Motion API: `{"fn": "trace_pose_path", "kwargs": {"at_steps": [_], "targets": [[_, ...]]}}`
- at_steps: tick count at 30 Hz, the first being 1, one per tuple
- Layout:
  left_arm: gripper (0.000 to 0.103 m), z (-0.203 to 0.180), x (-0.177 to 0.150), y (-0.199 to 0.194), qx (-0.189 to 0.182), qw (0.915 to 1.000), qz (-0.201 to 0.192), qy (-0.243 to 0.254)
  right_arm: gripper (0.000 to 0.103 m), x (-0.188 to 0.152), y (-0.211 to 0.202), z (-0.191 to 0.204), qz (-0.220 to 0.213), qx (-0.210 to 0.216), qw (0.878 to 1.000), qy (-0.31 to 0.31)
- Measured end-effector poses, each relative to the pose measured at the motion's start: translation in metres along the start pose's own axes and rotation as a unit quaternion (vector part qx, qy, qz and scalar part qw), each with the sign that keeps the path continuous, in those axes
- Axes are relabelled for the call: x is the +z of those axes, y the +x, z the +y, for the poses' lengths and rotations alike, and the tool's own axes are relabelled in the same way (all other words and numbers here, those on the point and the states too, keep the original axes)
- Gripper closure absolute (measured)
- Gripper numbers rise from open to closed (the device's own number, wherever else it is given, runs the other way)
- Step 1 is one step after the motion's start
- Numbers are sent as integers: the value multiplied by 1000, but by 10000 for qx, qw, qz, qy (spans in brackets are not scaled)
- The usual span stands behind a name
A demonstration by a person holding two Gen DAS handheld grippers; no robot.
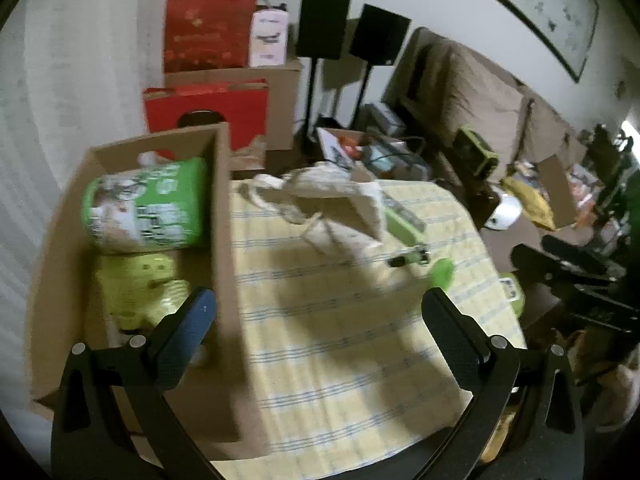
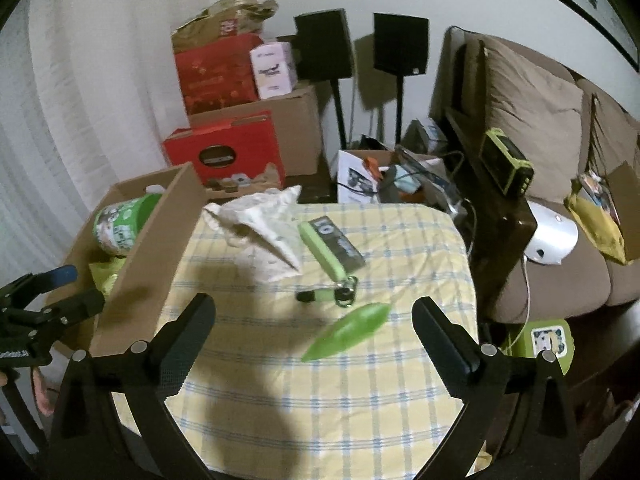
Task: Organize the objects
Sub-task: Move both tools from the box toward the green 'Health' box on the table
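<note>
My left gripper (image 1: 320, 300) is open and holds nothing; its left finger hangs over the cardboard box (image 1: 222, 240) and its right finger over the checked tablecloth (image 1: 340, 340). In the box lie a green printed canister (image 1: 144, 204) and a yellow-green item (image 1: 136, 292). My right gripper (image 2: 314, 306) is open and empty above the cloth. Just ahead of it lies a green pod-shaped object (image 2: 346, 332). Farther back are a small green key-ring piece (image 2: 328, 294), a green and black box (image 2: 332, 246) and a crumpled white cloth bag (image 2: 268, 228).
The cardboard box (image 2: 148, 248) stands along the table's left side, with my left gripper (image 2: 74, 288) over it. Red and brown cartons (image 2: 224, 152) and speaker stands (image 2: 324, 44) are behind the table. A brown sofa (image 2: 532, 120) stands to the right.
</note>
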State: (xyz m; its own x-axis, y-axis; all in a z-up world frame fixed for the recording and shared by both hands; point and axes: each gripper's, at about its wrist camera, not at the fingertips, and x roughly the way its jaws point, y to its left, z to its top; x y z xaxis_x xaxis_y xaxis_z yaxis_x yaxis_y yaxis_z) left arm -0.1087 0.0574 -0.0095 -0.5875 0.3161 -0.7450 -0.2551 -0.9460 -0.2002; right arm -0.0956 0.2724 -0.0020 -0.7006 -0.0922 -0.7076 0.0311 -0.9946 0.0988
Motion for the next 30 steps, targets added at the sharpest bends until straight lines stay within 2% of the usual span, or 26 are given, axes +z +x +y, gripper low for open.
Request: {"fn": "trace_pose_path", "kwargs": {"at_steps": [9, 18, 24, 30], "targets": [[0, -39, -5, 31, -333, 9991, 92, 256, 3, -11, 7, -37, 75, -144, 9994, 292], [0, -57, -12, 67, -588, 9972, 344, 306, 3, -18, 18, -57, 154, -179, 9987, 441], [0, -57, -14, 82, -528, 9971, 468, 297, 3, -19, 28, -63, 210, -168, 9986, 455], [0, -45, 2, 89, -412, 9981, 438, 120, 3, -12, 45, -61, 258, -160, 9990, 332]]}}
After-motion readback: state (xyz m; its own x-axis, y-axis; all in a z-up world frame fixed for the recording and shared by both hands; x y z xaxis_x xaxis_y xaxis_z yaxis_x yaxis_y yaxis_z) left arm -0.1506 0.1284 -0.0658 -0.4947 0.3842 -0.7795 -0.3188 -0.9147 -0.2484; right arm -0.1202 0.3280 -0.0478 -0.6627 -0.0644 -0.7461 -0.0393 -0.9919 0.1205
